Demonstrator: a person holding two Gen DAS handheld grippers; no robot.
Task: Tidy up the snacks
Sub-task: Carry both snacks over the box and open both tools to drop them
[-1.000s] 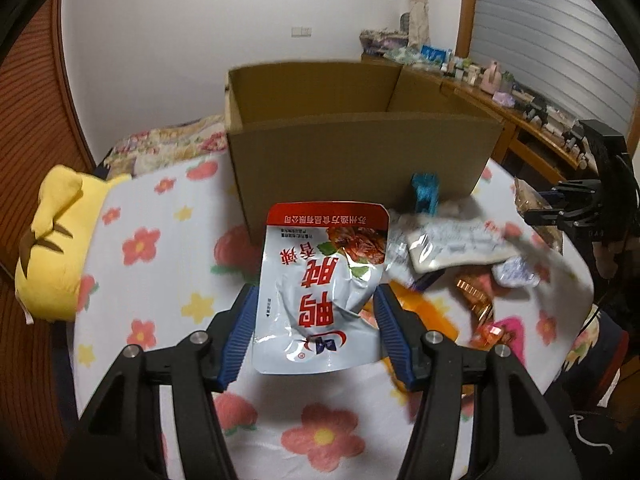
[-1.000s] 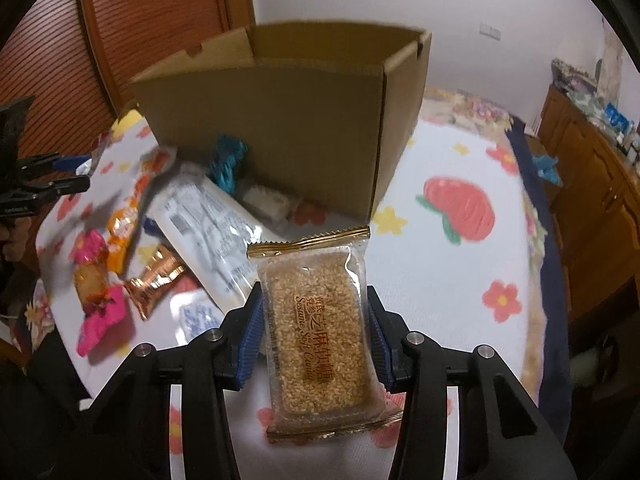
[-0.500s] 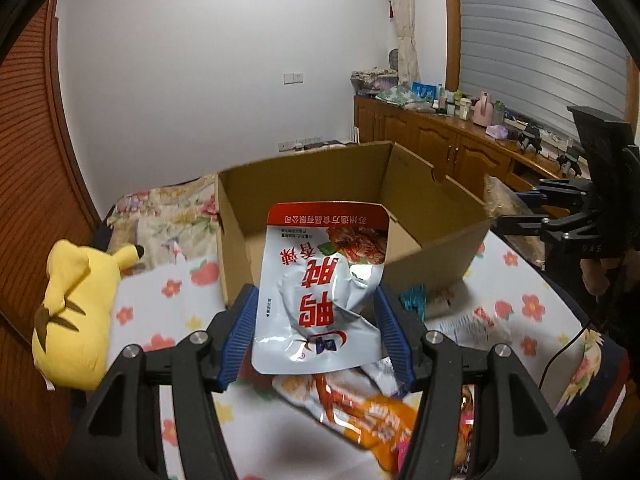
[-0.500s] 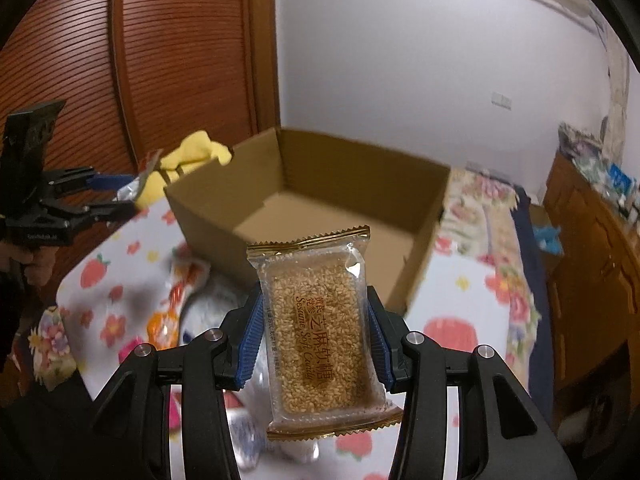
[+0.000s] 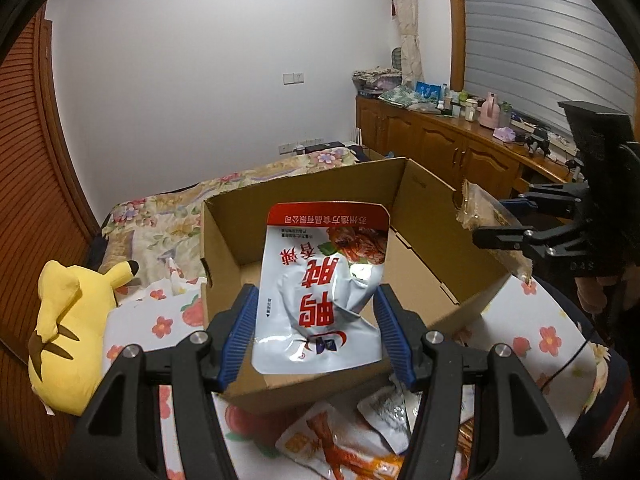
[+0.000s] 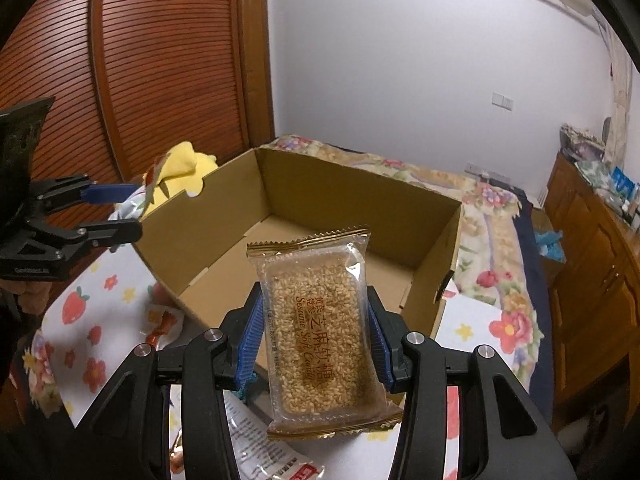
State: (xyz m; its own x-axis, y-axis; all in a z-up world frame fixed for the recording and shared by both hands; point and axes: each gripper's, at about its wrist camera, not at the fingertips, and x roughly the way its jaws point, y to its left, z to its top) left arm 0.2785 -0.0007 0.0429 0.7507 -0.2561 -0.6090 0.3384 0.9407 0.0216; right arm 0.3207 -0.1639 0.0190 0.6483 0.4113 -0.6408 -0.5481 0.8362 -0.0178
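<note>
- The white snack pouch point(image 5: 320, 292) is clamped in the left gripper point(image 5: 316, 336), above the open cardboard box point(image 5: 432, 216).
- The sesame candy bar point(image 6: 320, 340) is pinched in the right gripper point(image 6: 316, 336), above the box's near edge.
- More snack packets point(image 5: 340, 448) lie on the flowered cloth point(image 5: 548, 344) beside the box.

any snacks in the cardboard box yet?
No. In the right wrist view the cardboard box shows only bare floor, and the sesame candy pack is held in the right tool in front of it.
</note>
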